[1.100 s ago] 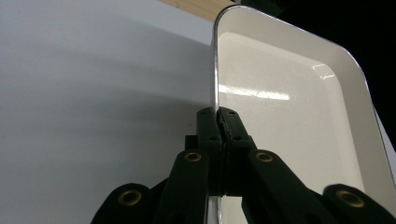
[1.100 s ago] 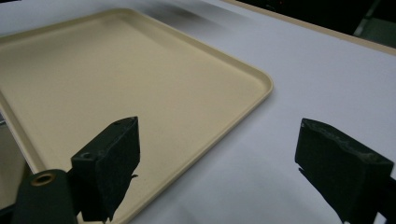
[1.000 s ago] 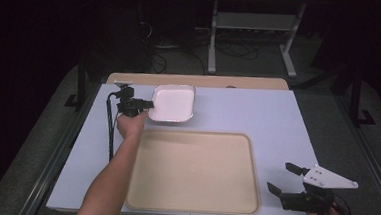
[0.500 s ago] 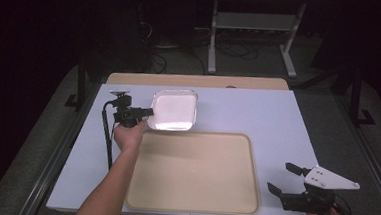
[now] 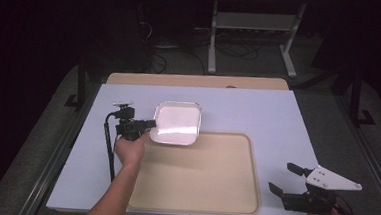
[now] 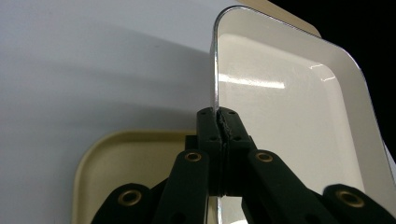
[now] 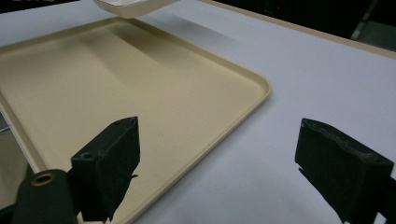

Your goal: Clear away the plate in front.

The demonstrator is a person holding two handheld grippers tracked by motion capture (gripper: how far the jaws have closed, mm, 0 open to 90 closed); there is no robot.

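A white square dish (image 5: 176, 122) hangs tilted above the table, over the far left corner of a large beige tray (image 5: 199, 175). My left gripper (image 5: 150, 125) is shut on the dish's left rim. In the left gripper view the two black jaws pinch the thin rim (image 6: 216, 88) of the white dish (image 6: 289, 116), with the beige tray (image 6: 126, 158) below. My right gripper (image 5: 286, 179) rests open near the table's front right corner, nothing between its fingers (image 7: 109, 161). The tray (image 7: 116, 84) lies to its left.
The table is covered in a pale lavender sheet (image 5: 258, 114), with a wooden strip (image 5: 195, 81) along its far edge. A black cable (image 5: 108, 147) trails down from my left gripper. A metal stand (image 5: 253, 31) is on the dark floor beyond the table.
My left gripper has carried the dish toward the near side and to the right, from the table beyond the tray to over the tray's far left corner. The right gripper has not moved.
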